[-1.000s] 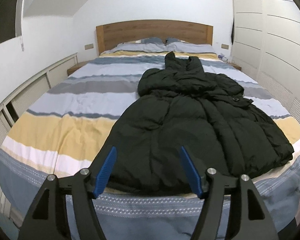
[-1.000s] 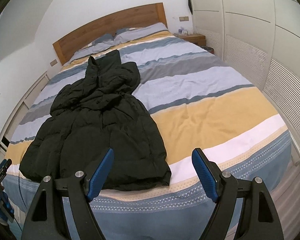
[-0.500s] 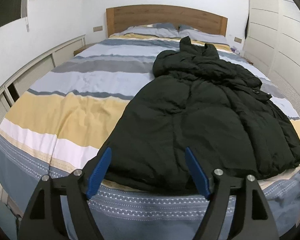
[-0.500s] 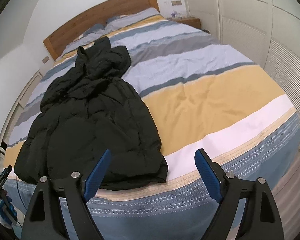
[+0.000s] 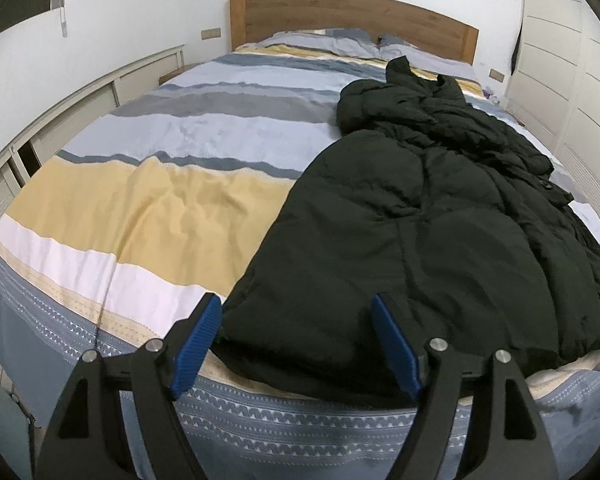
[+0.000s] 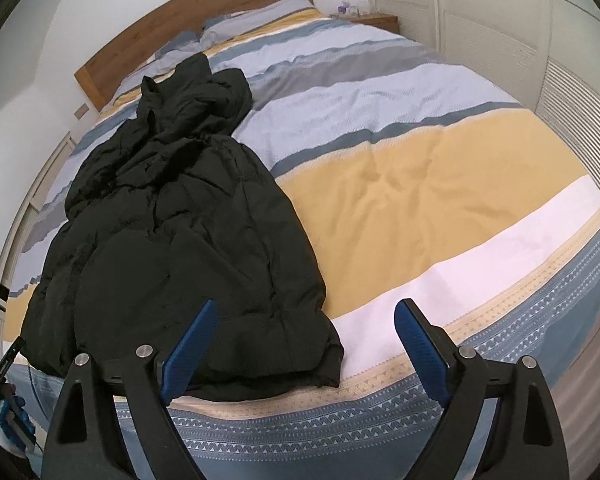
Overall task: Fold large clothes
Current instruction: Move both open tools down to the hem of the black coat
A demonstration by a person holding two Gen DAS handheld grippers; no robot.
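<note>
A long black puffer coat (image 5: pixel 428 216) lies flat on the striped bed (image 5: pixel 148 208), hood toward the headboard, hem at the foot edge. My left gripper (image 5: pixel 298 314) hovers open just short of the hem's left corner, nothing between its blue pads. In the right wrist view the same coat (image 6: pixel 180 216) fills the left half of the bed (image 6: pixel 440 208). My right gripper (image 6: pixel 306 314) hangs above the hem's right corner, its jaws opening, pads clear of the cloth. The other gripper shows as a blue-padded tool (image 6: pixel 14 416) at the lower left.
A wooden headboard (image 5: pixel 352 16) and pillows (image 5: pixel 340 42) sit at the far end. White cabinets (image 5: pixel 68 108) line the left wall and a louvred wardrobe (image 6: pixel 540 40) the right. A nightstand (image 6: pixel 374 20) stands by the far right corner.
Both grippers have sunk toward the foot of the bed and closed in on the coat's hem. Each one's jaws stand wider than a second ago.
</note>
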